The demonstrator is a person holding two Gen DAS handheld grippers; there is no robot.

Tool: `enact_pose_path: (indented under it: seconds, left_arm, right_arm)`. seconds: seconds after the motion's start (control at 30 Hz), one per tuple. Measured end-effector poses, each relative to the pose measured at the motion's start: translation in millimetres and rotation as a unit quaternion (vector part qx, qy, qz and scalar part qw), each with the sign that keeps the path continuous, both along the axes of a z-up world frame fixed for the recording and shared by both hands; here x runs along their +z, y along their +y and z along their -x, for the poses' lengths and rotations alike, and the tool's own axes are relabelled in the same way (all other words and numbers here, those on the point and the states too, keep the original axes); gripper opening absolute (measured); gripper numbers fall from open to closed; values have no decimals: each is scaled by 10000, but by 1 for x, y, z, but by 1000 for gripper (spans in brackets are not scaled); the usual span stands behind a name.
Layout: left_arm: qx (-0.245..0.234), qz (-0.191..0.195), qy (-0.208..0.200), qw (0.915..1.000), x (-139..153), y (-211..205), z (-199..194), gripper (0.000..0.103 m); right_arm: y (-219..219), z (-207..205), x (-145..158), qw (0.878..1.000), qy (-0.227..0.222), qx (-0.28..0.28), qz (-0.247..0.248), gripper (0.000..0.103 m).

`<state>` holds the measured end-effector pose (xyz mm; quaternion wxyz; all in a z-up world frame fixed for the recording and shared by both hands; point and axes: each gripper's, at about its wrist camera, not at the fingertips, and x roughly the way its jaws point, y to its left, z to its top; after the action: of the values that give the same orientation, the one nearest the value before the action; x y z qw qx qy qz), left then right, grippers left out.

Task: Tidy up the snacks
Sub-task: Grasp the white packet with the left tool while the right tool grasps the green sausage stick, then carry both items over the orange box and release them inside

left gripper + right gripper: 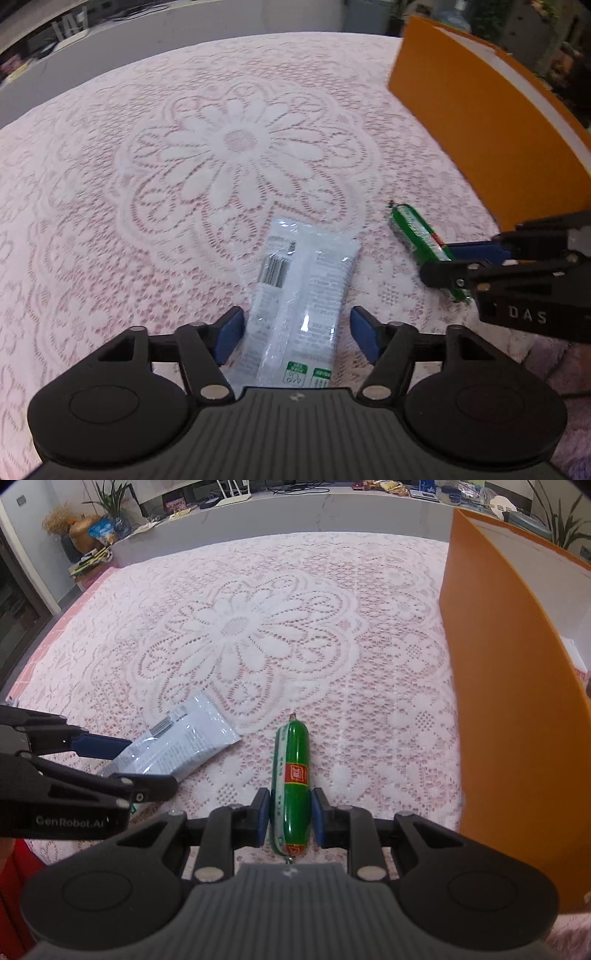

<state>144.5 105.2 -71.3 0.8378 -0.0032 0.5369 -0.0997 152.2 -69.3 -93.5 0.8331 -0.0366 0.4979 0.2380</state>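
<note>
Right hand-held gripper (288, 821) clamps the green sausage (291, 782) near the desk's (258, 635) front edge, left hand-held gripper (291, 334) stands apart around the white packet (299, 295); next, likely lifting toward the orange box (498, 701).

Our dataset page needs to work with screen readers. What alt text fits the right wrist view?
The right claw grips a green sausage stick on a pink lace tablecloth. To its left, the left claw stands open around a white snack packet; an orange box stands at right.
</note>
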Motion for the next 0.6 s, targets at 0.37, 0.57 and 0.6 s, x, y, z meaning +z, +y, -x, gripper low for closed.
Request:
enact_pose_path:
  seconds: [0.37,0.57,0.6]
  left_arm:
    - [-705,-198,-138,9972,-3,-12,-2,73]
    - [-363,-285,-69,9989,-2,-7,-8,58]
    - [-283,-271,-63,9992,-2,-6,-8,57]
  right_arm:
    - [9,-6,0,9996,-198,138,164,28]
    - [17,3,-2,9971,-484,358,459,27]
    - [18,4,-2,9965,-526,379,520,24]
